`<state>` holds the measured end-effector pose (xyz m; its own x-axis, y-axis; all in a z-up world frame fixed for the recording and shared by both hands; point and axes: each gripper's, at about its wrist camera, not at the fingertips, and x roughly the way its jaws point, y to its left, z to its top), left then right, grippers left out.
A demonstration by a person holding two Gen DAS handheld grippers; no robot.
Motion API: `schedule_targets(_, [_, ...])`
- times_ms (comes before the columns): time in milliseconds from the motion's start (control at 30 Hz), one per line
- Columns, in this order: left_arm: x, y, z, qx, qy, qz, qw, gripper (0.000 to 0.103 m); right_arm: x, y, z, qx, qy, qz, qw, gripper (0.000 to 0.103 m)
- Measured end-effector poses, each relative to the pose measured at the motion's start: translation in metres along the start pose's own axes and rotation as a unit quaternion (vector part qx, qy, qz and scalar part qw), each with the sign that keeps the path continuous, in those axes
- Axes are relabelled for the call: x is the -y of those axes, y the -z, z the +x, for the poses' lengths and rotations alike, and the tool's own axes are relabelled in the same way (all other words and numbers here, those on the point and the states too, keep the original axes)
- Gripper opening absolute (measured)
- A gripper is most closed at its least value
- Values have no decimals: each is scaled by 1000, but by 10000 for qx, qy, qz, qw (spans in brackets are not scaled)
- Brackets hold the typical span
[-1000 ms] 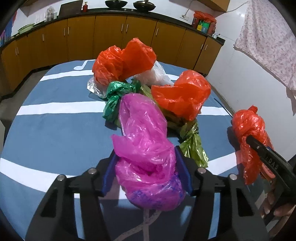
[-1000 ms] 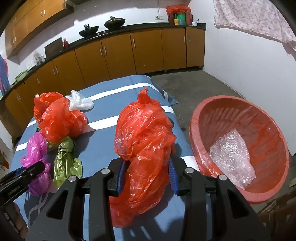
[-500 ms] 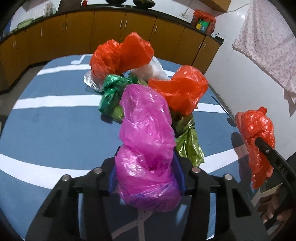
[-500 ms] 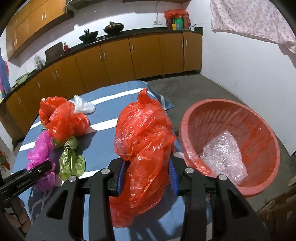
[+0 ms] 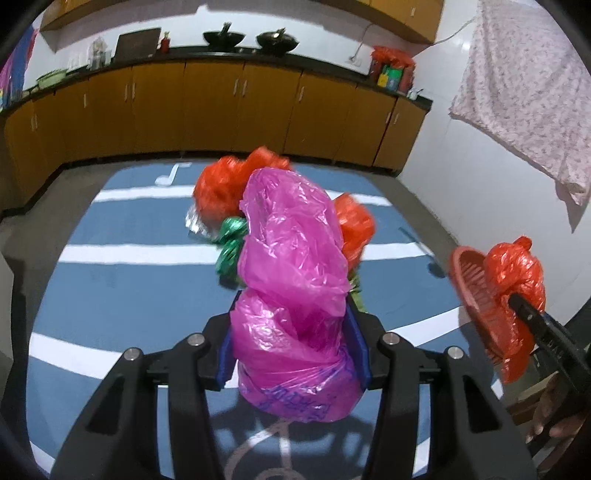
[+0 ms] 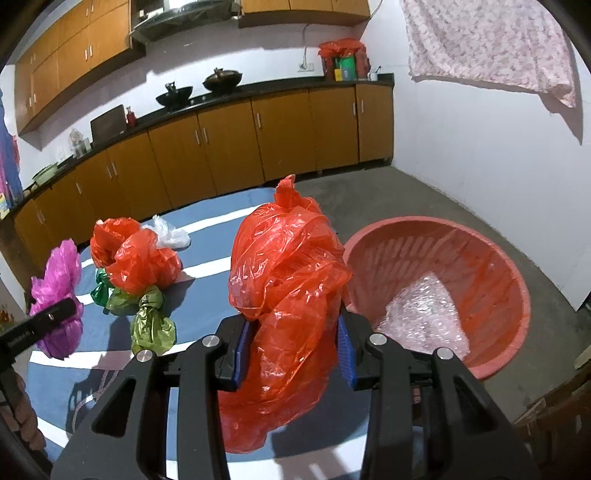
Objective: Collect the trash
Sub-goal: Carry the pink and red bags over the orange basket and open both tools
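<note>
Left wrist: left tongs (image 5: 293, 345) clamp the pink bag (image 5: 293, 295), upright above the table (image 5: 122, 291); the basket (image 5: 476, 291) lies far right.

Right wrist: right tongs (image 6: 293, 347) clamp a red bag (image 6: 286, 295); the basket (image 6: 495, 258) sits just right, so the right hand is nearer.

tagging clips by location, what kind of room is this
Most likely a home kitchen: brown cabinets run under a dark counter that carries two woks, with a hood above. The bags lie on a blue striped cloth.
</note>
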<state>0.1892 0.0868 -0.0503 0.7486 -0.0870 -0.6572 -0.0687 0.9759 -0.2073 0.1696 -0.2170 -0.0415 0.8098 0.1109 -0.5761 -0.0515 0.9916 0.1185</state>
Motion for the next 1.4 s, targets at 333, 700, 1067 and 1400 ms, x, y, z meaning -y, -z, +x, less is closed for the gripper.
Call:
schedule_targets(333, [53, -12, -23, 271, 425, 471, 9976, 49, 25, 1, -26, 285, 341, 36, 9990, 39])
schedule_targets(700, [102, -16, -22, 344, 771, 842, 9929, 49, 63, 6, -32, 327, 636, 362, 9968, 39])
schedule_targets(1067, [149, -13, -9, 300, 1192, 1204, 9851, 49, 95, 8, -37, 383, 902, 556, 9936, 39])
schedule_targets(1400, [197, -7, 10, 155, 1637, 1484, 9752, 49, 120, 4, -35, 423, 1088, 691, 9908, 39])
